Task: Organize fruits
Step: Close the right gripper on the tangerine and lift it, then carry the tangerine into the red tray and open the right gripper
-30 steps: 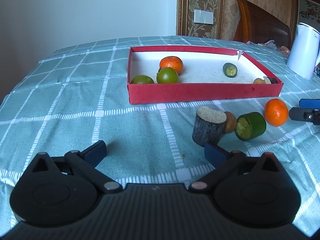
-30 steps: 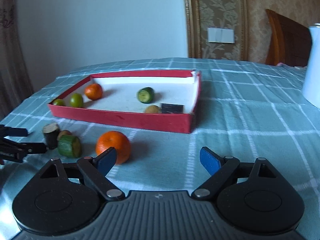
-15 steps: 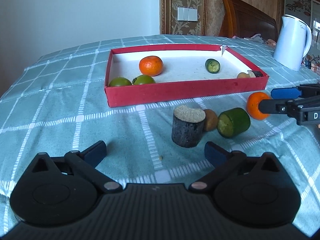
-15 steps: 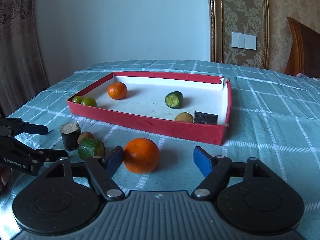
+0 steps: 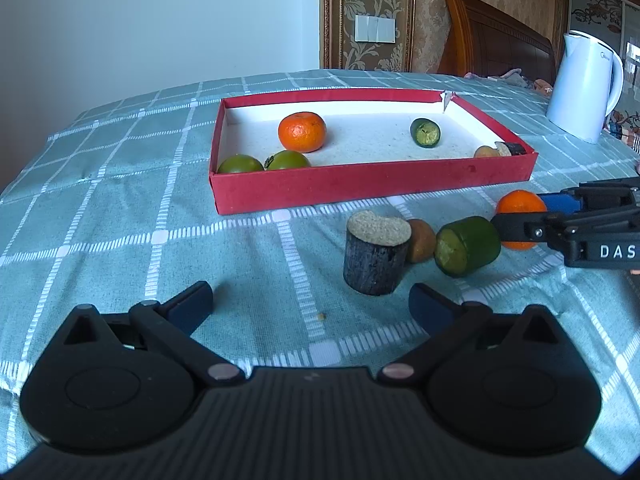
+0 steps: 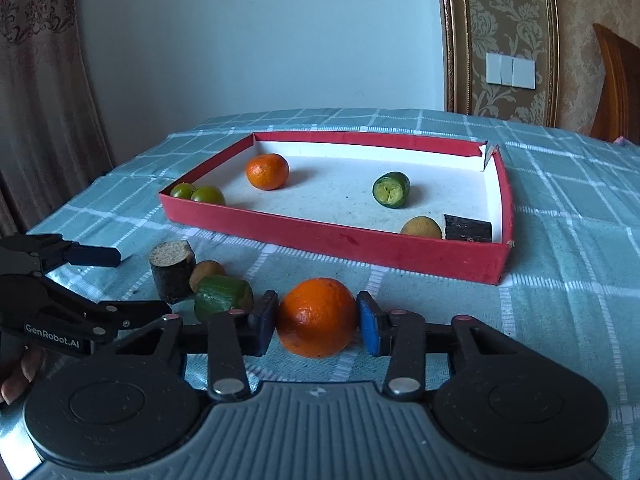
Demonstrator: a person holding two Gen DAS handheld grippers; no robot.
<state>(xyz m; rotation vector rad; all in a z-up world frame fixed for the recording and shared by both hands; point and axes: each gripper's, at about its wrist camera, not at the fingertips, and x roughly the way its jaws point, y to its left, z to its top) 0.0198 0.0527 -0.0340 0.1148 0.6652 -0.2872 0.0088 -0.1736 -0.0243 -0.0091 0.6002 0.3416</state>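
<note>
Left wrist view: the left gripper (image 5: 310,302) hangs low over the checked tablecloth (image 5: 120,208) with its jaws wide apart and nothing between them. Just ahead of its right finger stands a dark stump (image 5: 376,254) with a pale cut top; a small brown fruit (image 5: 422,239) touches it from behind, and a green cylinder piece (image 5: 467,246) lies on its side just beside that. Farther right the right gripper (image 5: 520,220) comes in from the edge, its two fingers on either side of an orange (image 5: 520,204) that rests on the cloth near the front wall of the red box (image 5: 372,184). Inside the box lie another orange (image 5: 302,131), two green fruits (image 5: 262,163) by the near left corner, a green cut piece (image 5: 426,133) and some small items at the right corner. A white kettle (image 5: 586,86) stands well off to the right.

Right wrist view: the orange (image 6: 318,316) sits squarely between the blue pads (image 6: 370,328) of the right gripper (image 6: 318,322); the jaws are closing, and both pads look to touch its sides. The fruit is on the cloth in front of the red box (image 6: 340,240). To the left are the green cylinder piece (image 6: 222,296), the small brown fruit (image 6: 206,270) and the dark stump (image 6: 172,268), with the left gripper (image 6: 136,284) spread open beside them
</note>
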